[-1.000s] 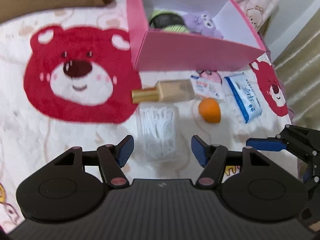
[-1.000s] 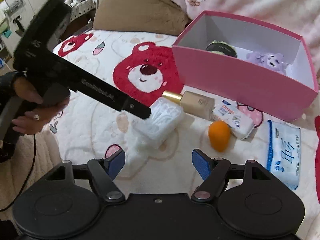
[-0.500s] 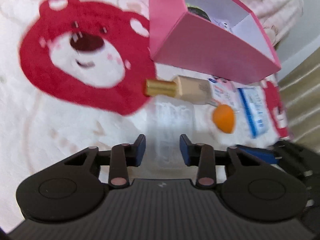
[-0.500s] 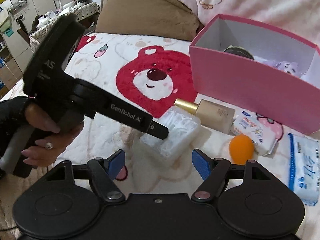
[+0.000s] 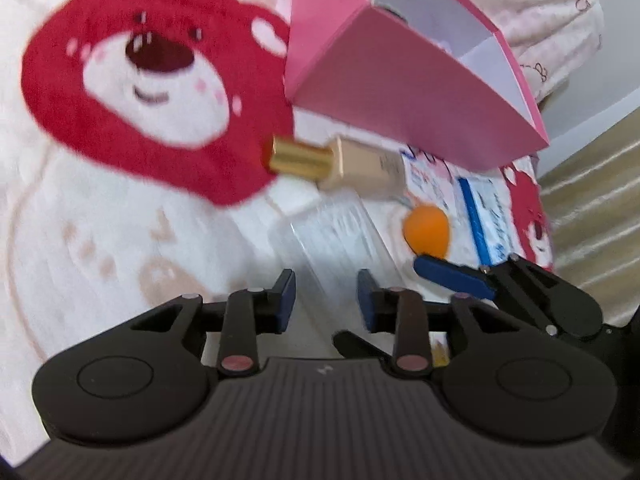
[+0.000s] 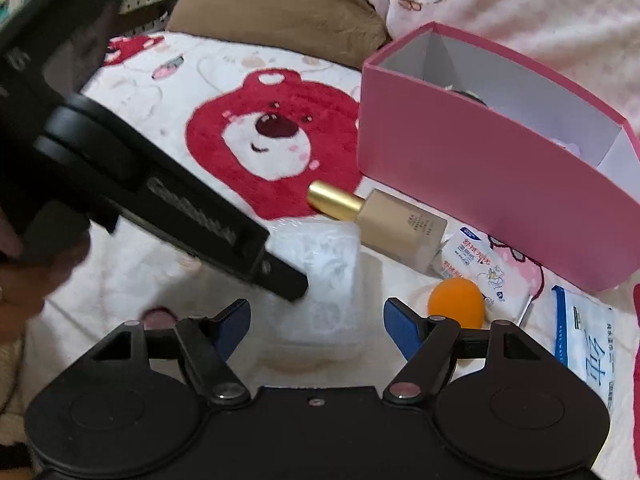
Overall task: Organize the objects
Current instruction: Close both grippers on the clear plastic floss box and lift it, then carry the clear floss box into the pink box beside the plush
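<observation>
My left gripper (image 5: 325,284) is shut on a clear plastic box of cotton swabs (image 5: 332,236), its blue pads pressing the box's near end on both sides. In the right wrist view the same clear box (image 6: 324,276) sits on the bear blanket, with one black finger (image 6: 280,276) of the left gripper against it. My right gripper (image 6: 316,312) stands open just in front of that box, touching nothing. The pink box (image 6: 480,200) stands open behind. A gold-capped foundation bottle (image 6: 384,224) and an orange sponge (image 6: 456,304) lie before it.
A small printed tissue pack (image 6: 484,268) and a blue-and-white wipes pack (image 6: 588,344) lie right of the sponge. A dark round item (image 6: 464,94) sits inside the pink box. A brown cushion (image 6: 280,8) is behind. A hand (image 6: 24,288) holds the left gripper.
The left gripper came down over the clear box and closed its pads on it. The right gripper sank and moved in closer to the same box, still open.
</observation>
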Demonstrator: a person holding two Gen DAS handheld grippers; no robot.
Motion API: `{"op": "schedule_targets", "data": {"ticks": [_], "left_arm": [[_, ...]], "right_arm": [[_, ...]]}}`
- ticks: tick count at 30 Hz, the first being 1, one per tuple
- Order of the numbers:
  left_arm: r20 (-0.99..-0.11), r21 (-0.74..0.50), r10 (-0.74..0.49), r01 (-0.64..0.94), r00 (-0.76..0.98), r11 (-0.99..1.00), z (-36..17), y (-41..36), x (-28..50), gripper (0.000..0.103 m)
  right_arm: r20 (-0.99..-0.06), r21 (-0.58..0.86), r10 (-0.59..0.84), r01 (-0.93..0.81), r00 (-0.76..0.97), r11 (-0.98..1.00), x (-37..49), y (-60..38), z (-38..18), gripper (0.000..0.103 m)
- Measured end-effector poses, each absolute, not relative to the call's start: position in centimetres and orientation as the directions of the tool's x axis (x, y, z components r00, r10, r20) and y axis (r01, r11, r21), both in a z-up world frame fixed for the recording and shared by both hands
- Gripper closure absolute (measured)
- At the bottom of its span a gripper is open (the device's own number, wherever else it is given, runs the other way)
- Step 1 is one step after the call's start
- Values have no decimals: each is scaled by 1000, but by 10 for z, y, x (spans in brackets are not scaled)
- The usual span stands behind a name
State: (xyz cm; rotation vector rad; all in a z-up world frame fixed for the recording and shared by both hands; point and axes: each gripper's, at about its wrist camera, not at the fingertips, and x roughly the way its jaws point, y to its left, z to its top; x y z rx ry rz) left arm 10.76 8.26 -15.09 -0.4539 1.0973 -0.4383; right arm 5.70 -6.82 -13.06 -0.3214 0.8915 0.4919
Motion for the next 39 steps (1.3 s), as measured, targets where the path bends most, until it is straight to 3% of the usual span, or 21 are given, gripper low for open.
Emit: {"op": "schedule_targets", "data": {"ticks": [4, 8, 12, 17, 20, 25, 39], "left_arm": [[-718, -588, -569, 90, 401, 804, -157, 85, 120, 69], [-705, -612, -589, 79, 396, 787, -161, 83, 118, 69], [-716, -558, -566, 152, 409, 816, -155, 66, 106, 68], [-726, -555, -573, 167, 380, 815, -159, 47, 85, 53], [-728, -523, -545, 178, 416, 834, -153, 41, 72, 57], [-695, -623, -614, 113, 374, 774, -155, 51, 67, 66], [-591, -703, -699, 167, 403, 691, -96, 32, 40, 68]], "right_arm": [[-823, 79, 325, -474, 465, 877, 68, -76, -139, 31], [-831, 37, 289, -472, 475, 881, 67, -74, -151, 36], [-824, 78, 300, -429, 481, 900, 63, -83, -151, 37], [-825, 132, 315, -382, 470, 915, 56, -95, -149, 38], [-819, 193, 342, -341, 461, 920, 51, -106, -149, 38], [-808, 221, 366, -337, 462, 915, 40, -120, -147, 38], [-774, 176, 359, -367, 522, 914, 11, -156, -77, 38]]}}
